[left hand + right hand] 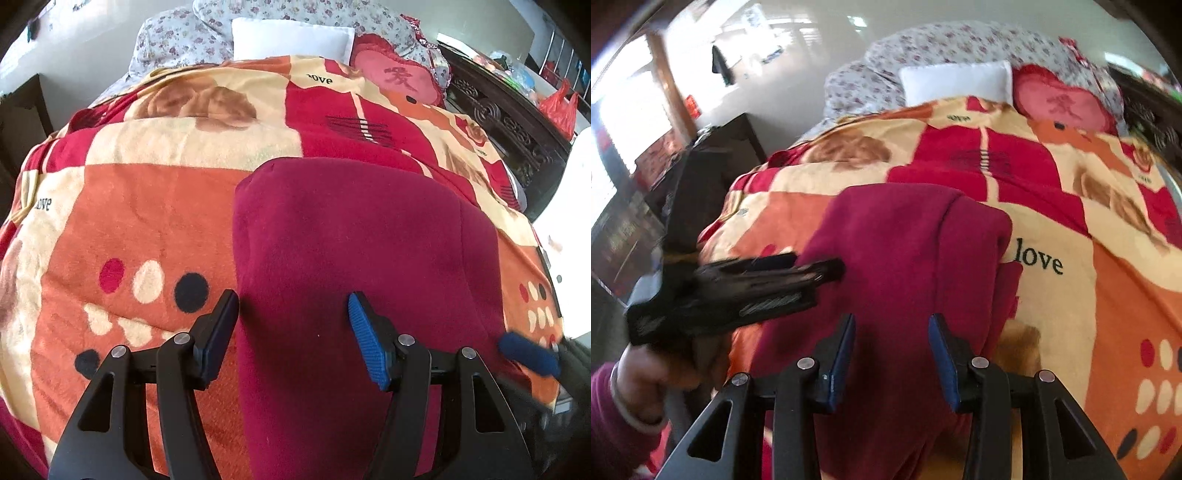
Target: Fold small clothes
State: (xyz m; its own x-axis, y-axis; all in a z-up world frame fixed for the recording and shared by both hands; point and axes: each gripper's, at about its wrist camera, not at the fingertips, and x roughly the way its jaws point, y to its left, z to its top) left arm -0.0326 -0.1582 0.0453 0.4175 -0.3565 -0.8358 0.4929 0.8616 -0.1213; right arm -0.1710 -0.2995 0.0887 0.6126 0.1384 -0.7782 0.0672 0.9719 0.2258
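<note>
left hand-held gripper (293, 321) hangs wide open over the folded maroon garment (354, 236), gripping nothing. right hand-held gripper (892, 349) sits half open above it too, empty. garment lies on the patterned blanket (147, 206), pillows (291, 40) behind.

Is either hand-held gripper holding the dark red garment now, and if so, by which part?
Neither. The left hand-held gripper and right hand-held gripper both stand open above the dark red garment; no pad pinches the cloth.

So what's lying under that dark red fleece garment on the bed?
The dark red fleece garment lies on a patchwork blanket in orange, red and cream. The blanket's pattern beneath it is covered, as is anything folded inside.
</note>
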